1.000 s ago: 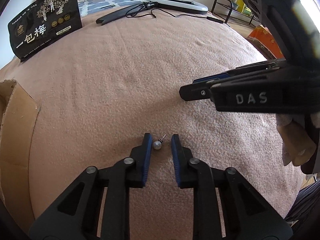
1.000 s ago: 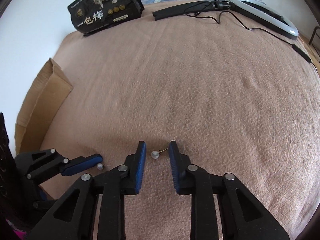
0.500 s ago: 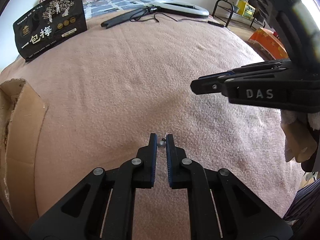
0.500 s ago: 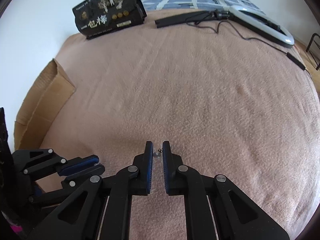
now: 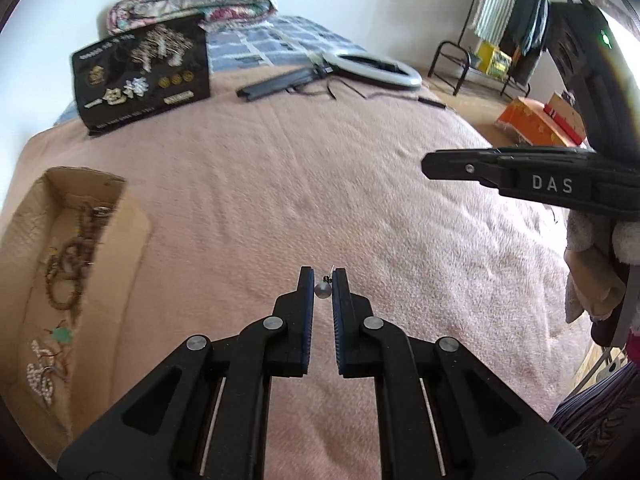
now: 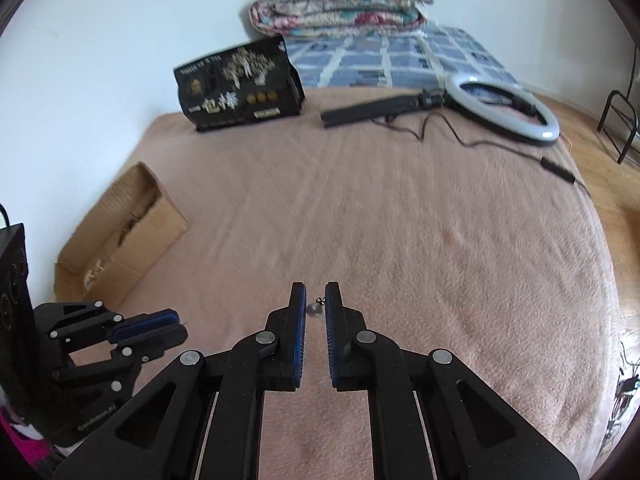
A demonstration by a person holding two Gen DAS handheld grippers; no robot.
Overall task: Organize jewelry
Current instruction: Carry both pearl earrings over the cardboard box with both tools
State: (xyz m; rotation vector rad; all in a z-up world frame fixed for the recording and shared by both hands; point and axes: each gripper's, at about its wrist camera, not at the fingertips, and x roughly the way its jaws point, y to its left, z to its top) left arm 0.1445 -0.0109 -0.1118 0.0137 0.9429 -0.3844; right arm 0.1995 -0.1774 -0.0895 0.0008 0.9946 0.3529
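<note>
My left gripper [image 5: 322, 276] is shut on a small pearl stud earring [image 5: 322, 289], held above the pink blanket [image 5: 320, 184]. In the right wrist view my right gripper [image 6: 315, 295] is shut on a second pearl stud earring [image 6: 313, 309], also lifted off the blanket. A cardboard box [image 5: 132, 240] at the left holds bead bracelets [image 5: 66, 272] and a pearl piece [image 5: 40, 376]. The right gripper [image 5: 460, 166] shows side-on at the right of the left wrist view. The left gripper [image 6: 176, 330] appears at the lower left of the right wrist view.
A black snack bag [image 5: 142, 74] stands at the far end of the bed, next to a ring light with its stand and cable [image 5: 372, 70]. A folded floral quilt [image 6: 340, 2] lies behind. Orange boxes [image 5: 536, 120] and a metal rack [image 5: 480, 56] stand on the floor at the right.
Both grippers closed on the pearl earrings that lay on the blanket, then rose with them. The cardboard box has come further into view.
</note>
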